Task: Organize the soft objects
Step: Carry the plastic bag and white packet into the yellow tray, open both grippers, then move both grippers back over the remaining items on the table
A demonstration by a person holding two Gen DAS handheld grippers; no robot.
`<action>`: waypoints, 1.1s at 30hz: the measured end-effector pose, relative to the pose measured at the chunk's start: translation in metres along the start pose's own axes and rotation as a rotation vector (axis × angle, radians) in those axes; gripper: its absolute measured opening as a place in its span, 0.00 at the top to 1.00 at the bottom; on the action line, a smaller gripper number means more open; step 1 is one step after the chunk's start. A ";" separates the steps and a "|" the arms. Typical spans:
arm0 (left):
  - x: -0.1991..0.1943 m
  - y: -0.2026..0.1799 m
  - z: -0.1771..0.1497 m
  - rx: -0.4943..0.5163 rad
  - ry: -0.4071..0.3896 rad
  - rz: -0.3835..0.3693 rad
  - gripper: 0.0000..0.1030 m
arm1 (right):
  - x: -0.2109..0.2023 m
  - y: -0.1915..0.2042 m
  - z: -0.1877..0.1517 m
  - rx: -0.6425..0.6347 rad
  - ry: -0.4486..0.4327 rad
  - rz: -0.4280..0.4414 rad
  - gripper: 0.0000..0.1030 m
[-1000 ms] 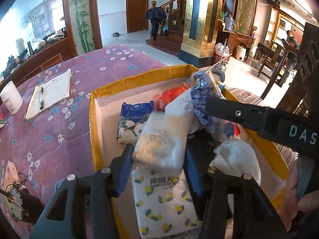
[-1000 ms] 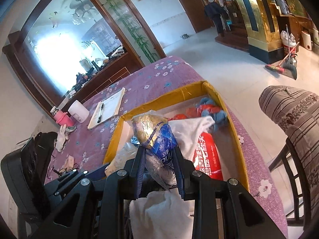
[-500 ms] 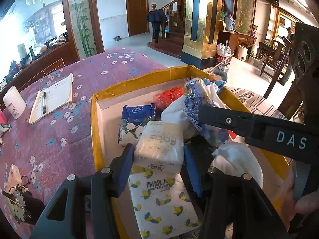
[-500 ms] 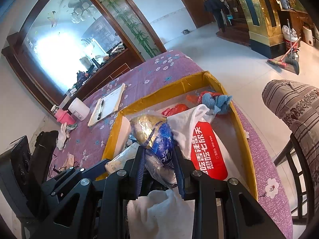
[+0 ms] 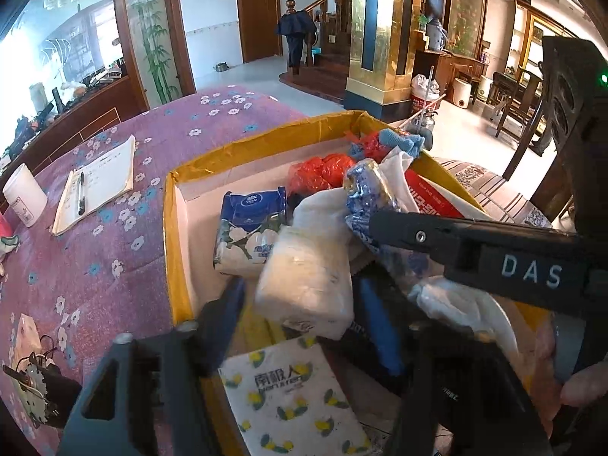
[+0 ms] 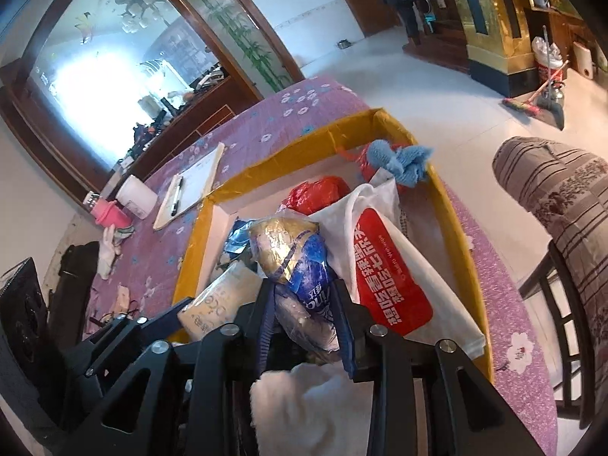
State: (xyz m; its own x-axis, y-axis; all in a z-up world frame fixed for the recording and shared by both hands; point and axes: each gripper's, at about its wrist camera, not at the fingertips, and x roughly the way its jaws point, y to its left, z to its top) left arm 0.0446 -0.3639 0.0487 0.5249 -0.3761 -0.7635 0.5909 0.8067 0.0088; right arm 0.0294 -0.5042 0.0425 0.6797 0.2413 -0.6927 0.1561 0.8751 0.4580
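The yellow-rimmed box (image 5: 171,228) on the purple tabletop (image 5: 95,266) holds the soft things. The white tissue pack (image 5: 304,281) lies between the left tool (image 5: 300,300), whose jaws are opening off it, long axis pointing away. The right tool (image 6: 304,304), easing apart, still pinches the blue-and-gold bag (image 6: 296,262). "DAS" reads on the right tool's arm; other labels are too blurred to read.

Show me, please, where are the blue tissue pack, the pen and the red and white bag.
blue tissue pack (image 5: 250,228): left wrist view, on its printed front face.
pen (image 5: 80,193): left wrist view, on the middle of its barrel.
red and white bag (image 6: 387,281): right wrist view, on its red printed panel.
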 end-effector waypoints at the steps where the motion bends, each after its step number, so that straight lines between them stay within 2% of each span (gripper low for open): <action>1: -0.001 0.001 0.000 -0.004 -0.004 -0.001 0.25 | -0.002 0.002 -0.001 -0.005 0.000 -0.006 0.62; 5: -0.017 0.004 -0.001 -0.016 -0.033 -0.010 0.24 | -0.024 0.012 -0.007 -0.042 -0.080 -0.026 0.56; 8: -0.034 0.005 -0.003 -0.029 -0.057 -0.024 0.21 | -0.042 0.019 -0.010 -0.039 -0.129 -0.006 0.48; 15: -0.076 0.012 -0.017 -0.046 -0.119 -0.048 0.19 | -0.076 0.048 -0.025 -0.069 -0.208 0.054 0.44; 18: -0.095 0.022 -0.027 -0.063 -0.140 -0.068 0.19 | -0.083 0.069 -0.036 -0.105 -0.210 0.086 0.38; 24: -0.132 0.057 -0.052 -0.127 -0.186 -0.068 0.18 | -0.078 0.104 -0.059 -0.165 -0.181 0.132 0.36; 33: -0.176 0.137 -0.114 -0.266 -0.216 -0.009 0.16 | -0.055 0.152 -0.083 -0.248 -0.130 0.169 0.36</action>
State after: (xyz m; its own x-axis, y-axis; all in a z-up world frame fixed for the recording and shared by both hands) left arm -0.0362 -0.1353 0.1105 0.6546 -0.4490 -0.6082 0.4308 0.8827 -0.1879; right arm -0.0442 -0.3494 0.1042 0.7696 0.3503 -0.5339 -0.1350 0.9065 0.4001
